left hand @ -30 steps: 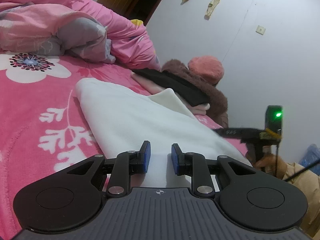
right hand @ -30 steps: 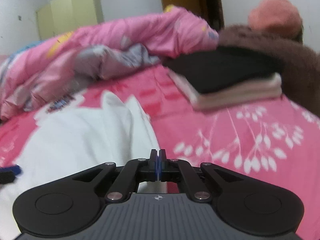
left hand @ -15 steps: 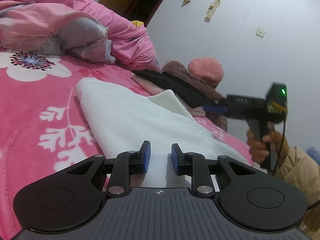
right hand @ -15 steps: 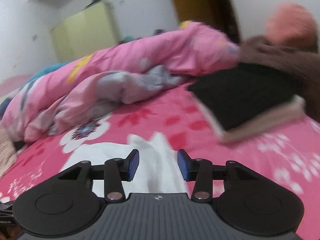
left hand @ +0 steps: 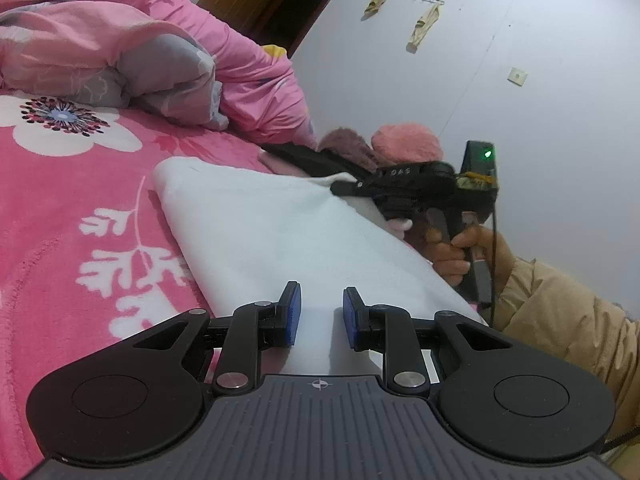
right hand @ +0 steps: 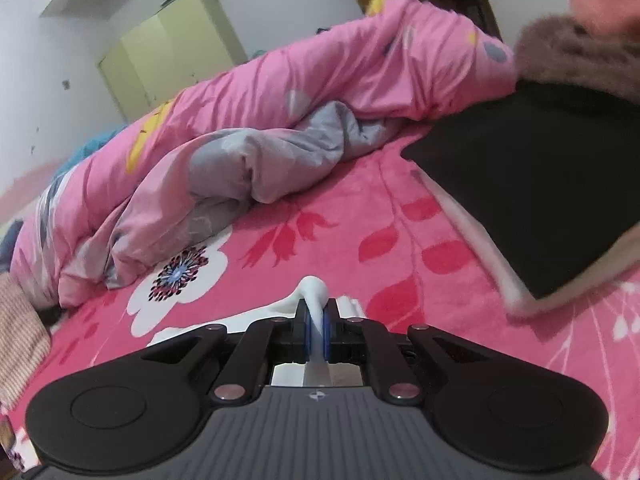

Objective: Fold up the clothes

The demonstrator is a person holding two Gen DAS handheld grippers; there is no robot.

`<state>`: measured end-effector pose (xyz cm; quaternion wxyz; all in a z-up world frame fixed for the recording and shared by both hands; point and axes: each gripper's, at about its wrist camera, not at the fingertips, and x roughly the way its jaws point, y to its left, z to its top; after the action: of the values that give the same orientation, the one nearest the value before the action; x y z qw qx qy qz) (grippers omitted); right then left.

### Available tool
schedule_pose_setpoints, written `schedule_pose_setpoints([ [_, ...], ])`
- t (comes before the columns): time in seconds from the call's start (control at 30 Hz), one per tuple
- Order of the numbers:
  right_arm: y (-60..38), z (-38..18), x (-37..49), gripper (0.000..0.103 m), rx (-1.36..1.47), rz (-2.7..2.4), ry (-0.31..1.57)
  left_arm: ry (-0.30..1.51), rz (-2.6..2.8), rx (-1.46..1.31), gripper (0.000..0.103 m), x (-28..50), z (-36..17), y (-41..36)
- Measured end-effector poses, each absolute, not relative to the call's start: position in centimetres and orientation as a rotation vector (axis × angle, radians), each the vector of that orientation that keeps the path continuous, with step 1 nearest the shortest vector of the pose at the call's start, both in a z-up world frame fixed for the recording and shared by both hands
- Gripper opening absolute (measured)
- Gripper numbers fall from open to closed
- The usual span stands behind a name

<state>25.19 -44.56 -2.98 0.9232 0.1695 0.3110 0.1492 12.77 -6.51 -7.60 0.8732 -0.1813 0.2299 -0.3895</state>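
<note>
since the right tongs (right hand: 316, 330) have just closed on only a thin pinch at the far corner of the white garment (left hand: 280, 232) spread on the bed (left hand: 60, 216), it could slip free when lifted; the left tongs (left hand: 318, 316) hover open over its near edge, gripping nothing.

No readable text beyond blurred letters on the right gripper (left hand: 348, 189)

I count one white garment (left hand: 280, 232) spread on the bed, one folded stack (right hand: 552, 184) of two pieces, one bunched pink quilt (right hand: 280, 112), and my two grippers (left hand: 318, 312) (right hand: 317, 328).
</note>
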Motion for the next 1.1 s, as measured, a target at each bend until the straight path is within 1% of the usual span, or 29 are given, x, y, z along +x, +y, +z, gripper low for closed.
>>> schedule_pose_setpoints([
  [0.07, -44.8, -4.4, 26.3, 0.006, 0.353, 0.294, 0.683, 0.48, -0.814, -0.379, 0.023, 12.8, -7.6, -6.5],
  [0.1, -45.1, -5.4, 26.9, 0.009, 0.387, 0.289, 0.71, 0.48, -0.814, -0.378, 0.023, 12.8, -7.6, -6.5],
  [0.17, -46.7, -6.1, 27.1, 0.01, 0.506, 0.294, 0.721, 0.479, -0.813, -0.377, 0.023, 12.8, -7.6, -6.4],
  [0.2, -47.6, -6.2, 27.2, 0.012, 0.57, 0.297, 0.721, 0.479, -0.813, -0.377, 0.023, 12.8, -7.6, -6.4],
  [0.23, -48.5, -6.3, 27.2, 0.024, 0.629, 0.295, 0.72, 0.48, -0.813, -0.377, 0.023, 12.8, -7.6, -6.4],
  [0.27, -49.4, -6.1, 26.8, 0.029, 0.643, 0.255, 0.711, 0.48, -0.812, -0.378, 0.023, 12.8, -7.6, -6.4],
  [0.4, -52.3, -4.8, 25.0, 0.029, 0.678, 0.144, 0.665, 0.48, -0.812, -0.38, 0.023, 12.8, -7.7, -6.4],
  [0.47, -52.0, -3.1, 23.3, 0.029, 0.635, 0.213, 0.634, 0.479, -0.813, -0.38, 0.023, 12.8, -7.7, -6.4],
  [0.53, -50.6, -1.8, 21.8, 0.031, 0.585, 0.317, 0.649, 0.481, -0.814, -0.383, 0.023, 12.8, -7.7, -6.4],
  [0.57, -50.0, -1.6, 21.2, 0.033, 0.577, 0.348, 0.666, 0.481, -0.814, -0.384, 0.023, 12.8, -7.7, -6.4],
  [0.6, -49.4, -1.6, 20.6, 0.041, 0.575, 0.368, 0.688, 0.481, -0.814, -0.383, 0.023, 12.8, -7.7, -6.4],
  [0.63, -49.1, -1.7, 20.0, 0.045, 0.577, 0.373, 0.707, 0.481, -0.814, -0.382, 0.023, 12.8, -7.7, -6.4],
  [0.77, -48.5, -3.0, 18.0, 0.046, 0.579, 0.361, 0.778, 0.481, -0.814, -0.381, 0.023, 12.8, -7.7, -6.4],
  [0.8, -48.6, -3.3, 17.6, 0.045, 0.587, 0.362, 0.791, 0.481, -0.814, -0.382, 0.023, 12.8, -7.8, -6.4],
  [0.87, -48.5, -3.9, 17.0, 0.04, 0.591, 0.368, 0.821, 0.482, -0.814, -0.383, 0.023, 12.8, -7.7, -6.5],
  [0.9, -48.3, -4.2, 16.8, 0.03, 0.582, 0.372, 0.829, 0.482, -0.814, -0.383, 0.023, 12.8, -7.7, -6.5],
  [0.93, -48.5, -4.2, 16.6, 0.016, 0.588, 0.371, 0.82, 0.482, -0.814, -0.383, 0.023, 12.8, -7.7, -6.5],
  [0.97, -48.6, -4.2, 16.4, 0.007, 0.595, 0.37, 0.81, 0.482, -0.814, -0.383, 0.023, 12.8, -7.7, -6.5],
  [1.0, -48.8, -4.2, 16.3, 0.003, 0.601, 0.369, 0.801, 0.482, -0.814, -0.383, 0.023, 12.8, -7.7, -6.5],
  [1.1, -50.7, -4.2, 15.8, 0.002, 0.706, 0.38, 0.732, 0.482, -0.814, -0.383, 0.023, 12.8, -7.8, -6.5],
])
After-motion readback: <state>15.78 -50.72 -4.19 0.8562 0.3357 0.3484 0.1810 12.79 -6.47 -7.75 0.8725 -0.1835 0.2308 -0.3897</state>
